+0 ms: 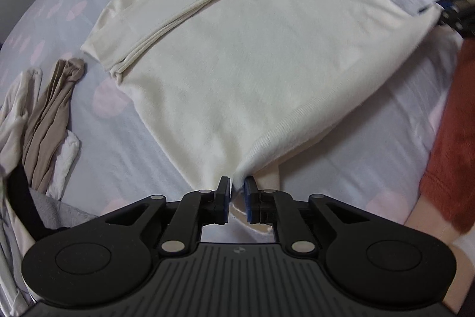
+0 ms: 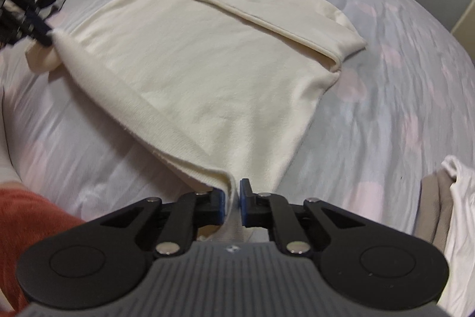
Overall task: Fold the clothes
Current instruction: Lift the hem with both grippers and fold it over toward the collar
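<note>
Cream sweater: sleeves folded in; your left gripper and right gripper each pinch a near hem corner; body fold remaining.

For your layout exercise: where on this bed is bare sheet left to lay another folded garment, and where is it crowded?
Bare lilac pink-spotted sheet lies beyond the cream knitted sweater's sleeve-side edge, before the beige and white folded clothes. Another patch lies below the ribbed hem, toward the rust fleece sleeve. It is crowded by the pile of grey, beige and white garments.
</note>
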### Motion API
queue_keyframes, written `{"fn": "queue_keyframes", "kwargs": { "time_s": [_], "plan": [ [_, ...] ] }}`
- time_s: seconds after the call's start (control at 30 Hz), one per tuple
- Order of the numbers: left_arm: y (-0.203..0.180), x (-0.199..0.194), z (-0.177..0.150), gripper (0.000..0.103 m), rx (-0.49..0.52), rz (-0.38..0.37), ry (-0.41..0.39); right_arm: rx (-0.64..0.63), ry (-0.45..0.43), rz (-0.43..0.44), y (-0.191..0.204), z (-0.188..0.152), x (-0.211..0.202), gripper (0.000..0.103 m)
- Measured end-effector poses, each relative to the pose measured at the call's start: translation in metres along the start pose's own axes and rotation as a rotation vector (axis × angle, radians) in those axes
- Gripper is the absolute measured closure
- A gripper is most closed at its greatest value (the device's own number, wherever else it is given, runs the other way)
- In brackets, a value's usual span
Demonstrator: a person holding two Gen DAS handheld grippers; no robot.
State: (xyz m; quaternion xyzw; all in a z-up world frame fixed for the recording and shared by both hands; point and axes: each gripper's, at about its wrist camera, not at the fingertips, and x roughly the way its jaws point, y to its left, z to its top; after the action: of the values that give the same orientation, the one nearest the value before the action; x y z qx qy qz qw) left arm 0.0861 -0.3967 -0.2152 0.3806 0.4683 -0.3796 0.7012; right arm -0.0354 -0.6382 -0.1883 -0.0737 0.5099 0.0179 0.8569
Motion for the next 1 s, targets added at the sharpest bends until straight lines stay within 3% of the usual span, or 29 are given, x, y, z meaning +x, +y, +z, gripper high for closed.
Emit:
{"fn": "queue_keyframes", "kwargs": {
  "time_s": [0.47,0.63,0.77,1.0],
  "plan": [
    [-0.031,0.004,-0.014,0.080,0.143,-0.028,-0.005,0.100,-0.051,-0.002,-0.011,-0.001,-0.003,0.092],
    [-0.046,0.016,-0.006,0.079,0.168,0.015,0.052,0.118,-0.065,0.005,-0.015,-0.003,-0.004,0.092],
    [-0.045,0.017,-0.004,0.095,0.140,0.033,0.088,0.128,-0.074,0.005,-0.017,-0.005,-0.006,0.092],
    [-0.027,-0.018,-0.013,0.097,0.075,0.104,-0.002,0.070,-0.088,0.038,-0.014,-0.009,-0.016,0.090]
  ]
}}
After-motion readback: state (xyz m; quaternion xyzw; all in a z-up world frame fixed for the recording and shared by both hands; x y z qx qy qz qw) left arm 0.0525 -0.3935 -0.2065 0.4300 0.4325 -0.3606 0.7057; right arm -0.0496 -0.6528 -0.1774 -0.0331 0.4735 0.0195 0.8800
